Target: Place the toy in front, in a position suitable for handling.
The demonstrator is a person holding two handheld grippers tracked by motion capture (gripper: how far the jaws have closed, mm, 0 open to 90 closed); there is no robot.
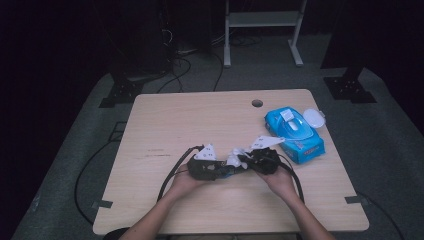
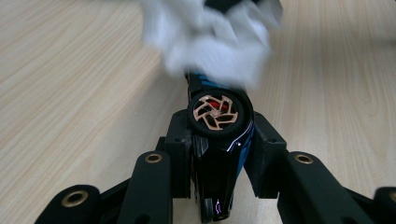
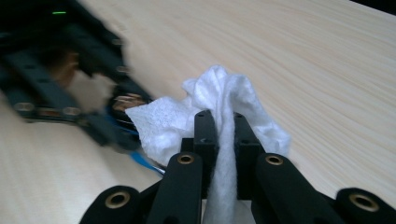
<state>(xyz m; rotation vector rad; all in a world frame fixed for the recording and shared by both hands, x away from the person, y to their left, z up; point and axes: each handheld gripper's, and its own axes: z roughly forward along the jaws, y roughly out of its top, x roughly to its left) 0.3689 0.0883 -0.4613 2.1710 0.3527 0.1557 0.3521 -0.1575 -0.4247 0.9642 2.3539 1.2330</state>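
1. Tongs first: the left tongs (image 2: 219,154) are clenched on a small toy car (image 2: 218,140), black with blue trim, held on its side so that one wheel with a copper-coloured rim (image 2: 215,112) faces the camera.
2. The right tongs (image 3: 223,135) are clamped on a crumpled white wipe (image 3: 219,100), a fold of it pinched between the jaws and the rest bunched above them.
3. In the high view, the two tongs meet near the front middle of the worktop (image 1: 175,120), the wipe (image 1: 235,157) touching the car's far end.
4. Both hands enter from the bottom edge, a black cable trailing from each tool.
5. A blue pack of wet wipes (image 1: 295,132) lies to the right, well apart from the work, with its white lid (image 1: 313,118) open.
6. Risks, as a judgement: the car is gripped on narrow, smooth sides, so a firm rub could twist it loose; the wipe could also snag on the wheel and pull free.
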